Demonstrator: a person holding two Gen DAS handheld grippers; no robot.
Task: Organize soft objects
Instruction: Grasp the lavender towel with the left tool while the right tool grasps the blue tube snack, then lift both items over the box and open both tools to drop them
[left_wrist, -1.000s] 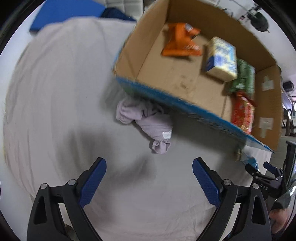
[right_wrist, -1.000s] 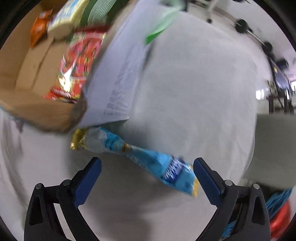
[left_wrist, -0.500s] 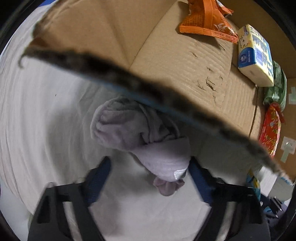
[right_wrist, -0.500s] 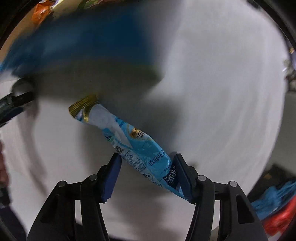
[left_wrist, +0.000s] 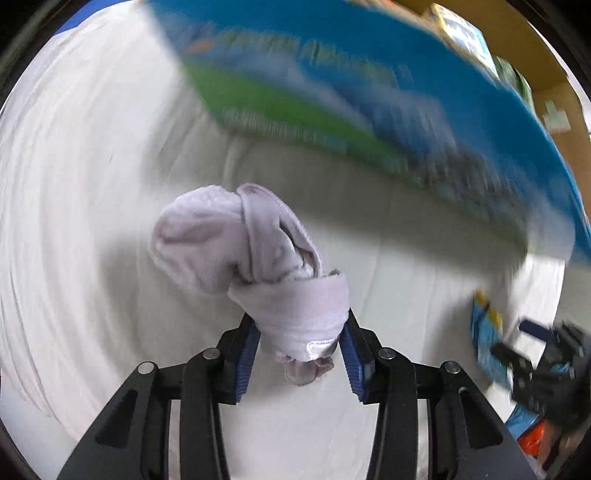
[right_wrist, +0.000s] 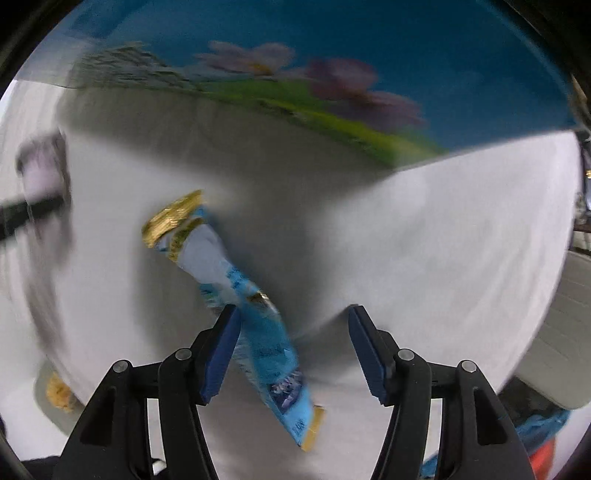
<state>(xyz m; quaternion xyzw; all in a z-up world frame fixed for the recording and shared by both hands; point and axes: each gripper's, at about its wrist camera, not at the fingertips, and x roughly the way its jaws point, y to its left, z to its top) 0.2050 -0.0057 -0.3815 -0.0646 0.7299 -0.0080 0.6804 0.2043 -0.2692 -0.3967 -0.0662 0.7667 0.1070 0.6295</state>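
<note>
A crumpled lilac cloth (left_wrist: 243, 243) lies on the white sheet. My left gripper (left_wrist: 300, 350) is shut on its near rolled end, both blue pads pressed against it. A blue snack packet (right_wrist: 236, 291) with gold ends lies slanted on the sheet. My right gripper (right_wrist: 293, 350) stands around its near half, jaws part closed; the left pad touches the packet, the right pad is apart from it. The cardboard box (left_wrist: 369, 92) with a blue and green printed side stands just beyond both. The packet and right gripper also show blurred in the left wrist view (left_wrist: 487, 343).
Inside the box I see a yellow-blue pack (left_wrist: 461, 33) and a green pack (left_wrist: 513, 74). The box's printed side (right_wrist: 332, 74) fills the top of the right wrist view. Blue and red things (right_wrist: 543, 439) lie low at the right edge. A grey surface (right_wrist: 554, 325) lies to the right.
My left gripper has closed on the lilac cloth. My right gripper has moved forward over the blue packet with its jaws narrowed. Both views have dropped lower against the box side.
</note>
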